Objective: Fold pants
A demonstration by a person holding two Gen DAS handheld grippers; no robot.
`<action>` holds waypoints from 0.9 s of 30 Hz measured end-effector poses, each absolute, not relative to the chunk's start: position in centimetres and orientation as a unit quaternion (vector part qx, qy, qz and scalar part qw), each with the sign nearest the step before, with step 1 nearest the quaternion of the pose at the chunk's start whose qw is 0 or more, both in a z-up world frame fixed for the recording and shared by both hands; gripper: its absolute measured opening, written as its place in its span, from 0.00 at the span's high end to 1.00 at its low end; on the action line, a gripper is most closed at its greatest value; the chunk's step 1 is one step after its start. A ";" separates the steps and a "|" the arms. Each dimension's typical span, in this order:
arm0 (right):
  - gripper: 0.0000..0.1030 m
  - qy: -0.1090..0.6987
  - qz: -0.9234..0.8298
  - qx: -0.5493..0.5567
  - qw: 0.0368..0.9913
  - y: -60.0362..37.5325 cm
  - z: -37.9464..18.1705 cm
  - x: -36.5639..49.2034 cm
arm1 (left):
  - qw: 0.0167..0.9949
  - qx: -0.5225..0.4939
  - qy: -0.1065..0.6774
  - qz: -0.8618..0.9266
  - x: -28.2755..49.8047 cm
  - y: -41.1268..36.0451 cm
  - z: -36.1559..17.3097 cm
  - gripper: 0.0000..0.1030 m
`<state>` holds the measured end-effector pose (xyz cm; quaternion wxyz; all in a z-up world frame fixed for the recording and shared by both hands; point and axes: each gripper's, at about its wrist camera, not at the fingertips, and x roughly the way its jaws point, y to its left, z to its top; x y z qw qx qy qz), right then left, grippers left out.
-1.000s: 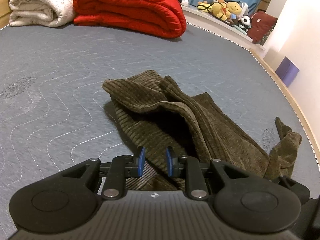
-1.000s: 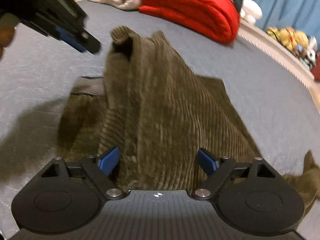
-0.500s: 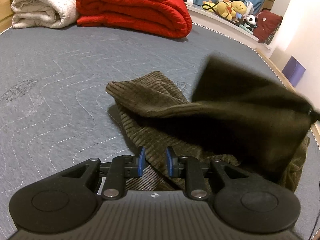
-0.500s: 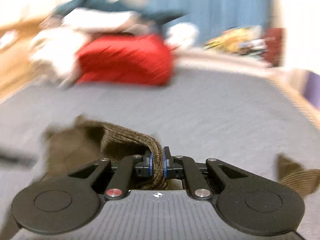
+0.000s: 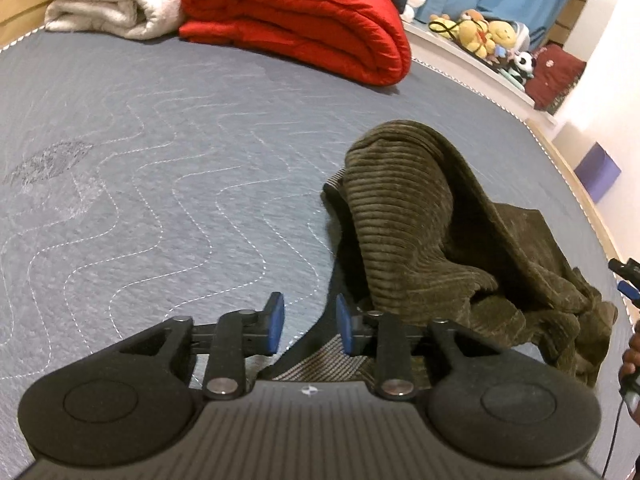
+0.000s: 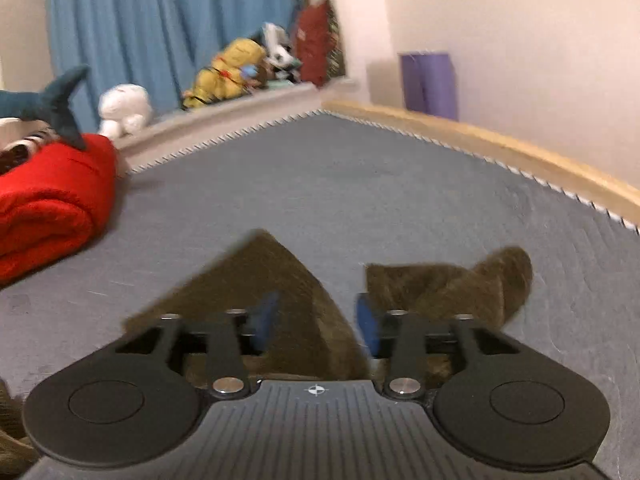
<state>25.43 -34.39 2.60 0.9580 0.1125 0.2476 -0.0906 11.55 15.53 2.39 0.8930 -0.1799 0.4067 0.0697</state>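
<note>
The cloth pinched half a second ago has been let go: the pants are now heaped on the grey mattress. Both the left gripper and right gripper have just been opening; nothing is gripped.

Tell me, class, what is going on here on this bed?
A person with a gripper in each hand is folding olive corduroy pants on a grey quilted mattress. The pants lie in a rumpled heap, not yet neatly folded. The left gripper is open at the near edge of the cloth, and its jaws have just been opening. The right gripper is also open, having just opened, with a fold of the pants lying loose between its pads. A red blanket lies behind.
</note>
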 end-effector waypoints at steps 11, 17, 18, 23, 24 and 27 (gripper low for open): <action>0.33 0.206 0.093 -0.025 0.974 -27.6 5.6 20.1 | 0.870 -0.173 0.460 0.031 14.0 14.8 -2.0 0.30; 0.26 0.239 0.229 -0.078 0.940 -23.8 5.9 15.9 | 0.872 -0.193 0.450 0.003 15.4 14.7 -4.6 0.18; 0.23 0.248 0.252 -0.089 0.931 -23.2 5.7 15.1 | 0.871 -0.197 0.449 -0.003 15.5 14.5 -4.9 0.18; 0.21 0.258 0.292 -0.168 0.906 -20.8 4.8 12.3 | 0.882 -0.142 0.449 -0.010 15.7 12.1 -5.7 0.17; 0.21 0.256 0.291 -0.177 0.905 -20.5 4.8 11.8 | 0.885 -0.132 0.446 -0.010 15.5 11.9 -5.6 0.25; 0.21 0.254 0.282 -0.176 0.908 -20.8 5.5 11.1 | 0.891 -0.114 0.440 -0.006 14.7 11.9 -4.9 0.53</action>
